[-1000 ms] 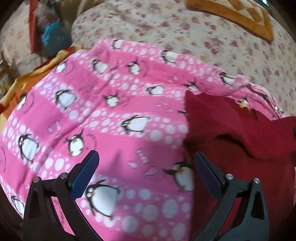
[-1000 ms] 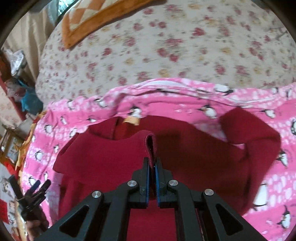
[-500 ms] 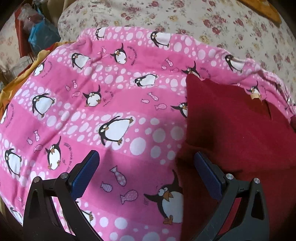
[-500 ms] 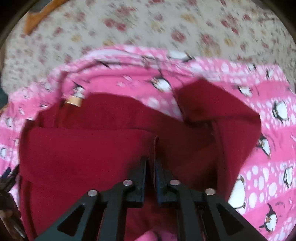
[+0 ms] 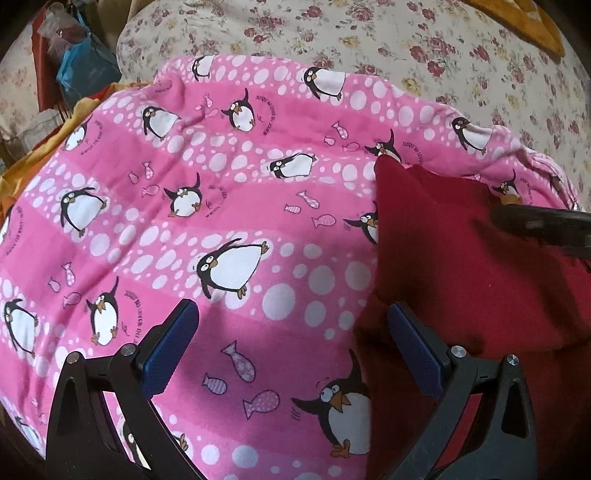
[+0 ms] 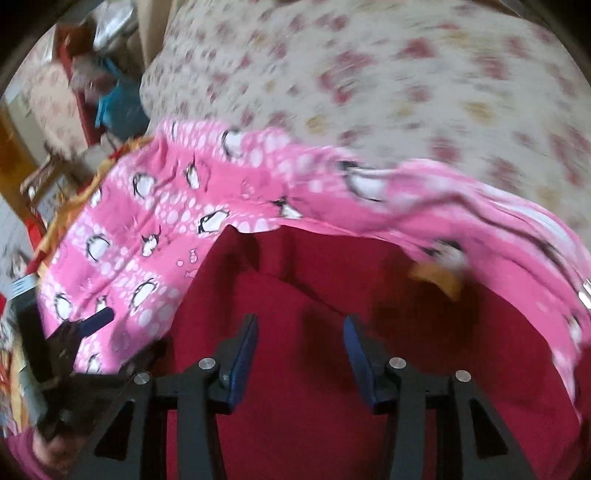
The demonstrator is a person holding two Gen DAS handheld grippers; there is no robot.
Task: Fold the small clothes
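A dark red garment [image 5: 472, 266] lies on a pink penguin-print blanket [image 5: 221, 206]. In the left wrist view my left gripper [image 5: 291, 339] is open and empty, straddling the garment's left edge low over the blanket. In the blurred right wrist view my right gripper [image 6: 299, 350] is open and empty just above the red garment [image 6: 332, 406], whose tan neck label [image 6: 439, 280] shows at the far right. The right gripper's dark body shows at the right edge of the left wrist view [image 5: 546, 229]. The left gripper shows at the left of the right wrist view [image 6: 88, 325].
A floral bedspread [image 5: 406, 48] covers the bed beyond the pink blanket [image 6: 155, 229]. An orange cushion [image 5: 532, 22] lies at the far right. A blue bag [image 5: 85, 74] and clutter stand off the bed's left side. Yellow-orange cloth [image 5: 55, 140] lies under the blanket's left edge.
My right gripper has opened and let go of the red garment's fold, then swung left. My left gripper stays open and has edged closer to the garment's left edge.
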